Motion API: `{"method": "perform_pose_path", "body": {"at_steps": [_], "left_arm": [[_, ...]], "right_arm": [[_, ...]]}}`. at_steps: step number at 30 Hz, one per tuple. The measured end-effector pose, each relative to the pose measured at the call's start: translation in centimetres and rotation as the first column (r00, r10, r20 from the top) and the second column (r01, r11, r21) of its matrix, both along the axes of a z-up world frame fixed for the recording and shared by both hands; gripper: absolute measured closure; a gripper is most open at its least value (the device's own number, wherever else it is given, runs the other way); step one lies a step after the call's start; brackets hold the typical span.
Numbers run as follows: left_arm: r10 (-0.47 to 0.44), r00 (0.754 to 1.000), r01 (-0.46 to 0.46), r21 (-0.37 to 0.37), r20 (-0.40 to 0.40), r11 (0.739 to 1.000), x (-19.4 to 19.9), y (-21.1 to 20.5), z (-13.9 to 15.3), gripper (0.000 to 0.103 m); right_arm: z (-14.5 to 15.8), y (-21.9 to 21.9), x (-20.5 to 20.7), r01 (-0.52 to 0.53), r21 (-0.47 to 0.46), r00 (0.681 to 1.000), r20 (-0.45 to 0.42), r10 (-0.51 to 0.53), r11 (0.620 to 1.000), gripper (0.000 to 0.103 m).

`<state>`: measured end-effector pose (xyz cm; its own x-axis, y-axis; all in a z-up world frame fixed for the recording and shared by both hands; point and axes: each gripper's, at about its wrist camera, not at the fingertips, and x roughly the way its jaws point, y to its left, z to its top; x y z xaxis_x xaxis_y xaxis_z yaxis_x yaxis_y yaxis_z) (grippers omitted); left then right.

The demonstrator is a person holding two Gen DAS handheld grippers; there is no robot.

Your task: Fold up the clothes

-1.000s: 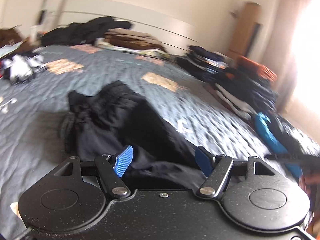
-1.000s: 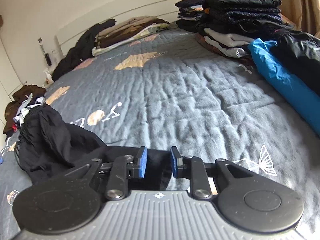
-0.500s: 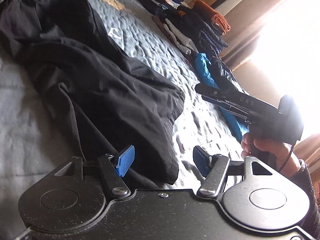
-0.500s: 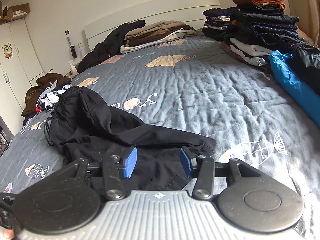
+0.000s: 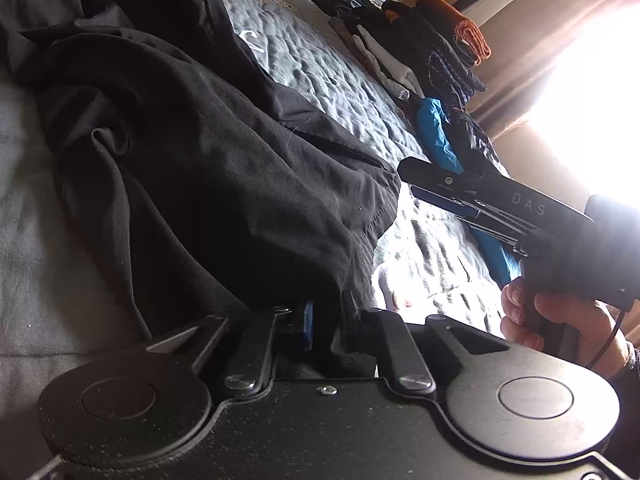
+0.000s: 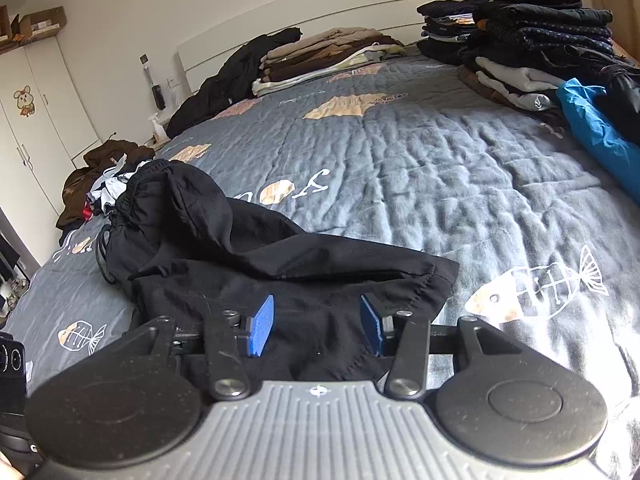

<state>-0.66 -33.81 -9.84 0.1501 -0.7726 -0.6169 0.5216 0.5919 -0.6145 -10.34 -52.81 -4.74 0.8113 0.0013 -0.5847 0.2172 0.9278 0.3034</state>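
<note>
Black trousers [image 6: 256, 256] lie crumpled on the grey bedspread [image 6: 440, 168], waistband at the far left, leg hems toward me. In the left wrist view the trousers [image 5: 224, 176] fill the middle. My left gripper [image 5: 328, 324] is shut on the near hem of the black cloth. My right gripper [image 6: 316, 326] is open, its blue pads [image 6: 262, 326] on either side of the hem cloth, which lies between them. The right gripper also shows in the left wrist view [image 5: 412, 184], just right of the hem.
Stacks of folded clothes [image 6: 536, 40] stand at the right edge of the bed, with a blue garment [image 6: 596, 132] beside them. More folded clothes [image 6: 328, 56] and a dark jacket lie by the headboard. A loose pile [image 6: 96, 176] sits at the left edge.
My left gripper moved in and closed on the trouser hem. My right gripper opened, drew back and now stands wide over the hem.
</note>
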Motion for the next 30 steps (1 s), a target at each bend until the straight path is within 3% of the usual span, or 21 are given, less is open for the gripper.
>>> {"method": "perform_pose_path", "body": {"at_steps": [9, 18, 19, 23, 25, 27, 30], "left_arm": [[-0.104, 0.995, 0.103, 0.118, 0.0, 0.988, -0.5, 0.5, 2.3, 0.097], [-0.224, 0.974, 0.224, 0.243, -0.032, 0.944, -0.7, 0.8, 3.4, 0.095], [-0.236, 0.971, 0.238, 0.257, -0.036, 0.937, -0.7, 0.9, 3.5, 0.09], [-0.137, 0.988, 0.119, 0.235, 0.064, 0.965, 1.3, 2.7, 4.8, 0.069], [-0.081, 0.99, 0.055, 0.217, 0.116, 0.975, 2.3, 3.6, 5.5, 0.05], [-0.025, 0.986, -0.009, 0.196, 0.167, 0.981, 3.4, 4.6, 6.2, 0.044], [0.062, 0.969, -0.102, 0.158, 0.239, 0.982, 4.9, 6.0, 7.2, 0.044]], "right_arm": [[-0.5, 0.0, 0.4, -0.003, -0.003, 1.0, -0.029, 0.003, 1.0, 0.056], [-1.1, 0.4, 1.1, -0.017, -0.05, 0.997, -0.07, 0.014, 0.999, 0.056], [-1.1, 0.4, 1.2, -0.021, -0.064, 0.997, -0.073, 0.016, 0.998, 0.056], [0.0, 0.5, 1.8, -0.051, -0.123, 0.998, -0.044, 0.046, 0.991, 0.056], [0.7, 0.8, 2.6, -0.082, -0.139, 0.997, -0.023, 0.079, 0.987, 0.056], [1.4, 1.2, 4.0, -0.11, -0.13, 0.994, -0.003, 0.111, 0.985, 0.056], [2.5, 1.9, 6.2, -0.153, -0.117, 0.987, 0.026, 0.157, 0.981, 0.056]]}}
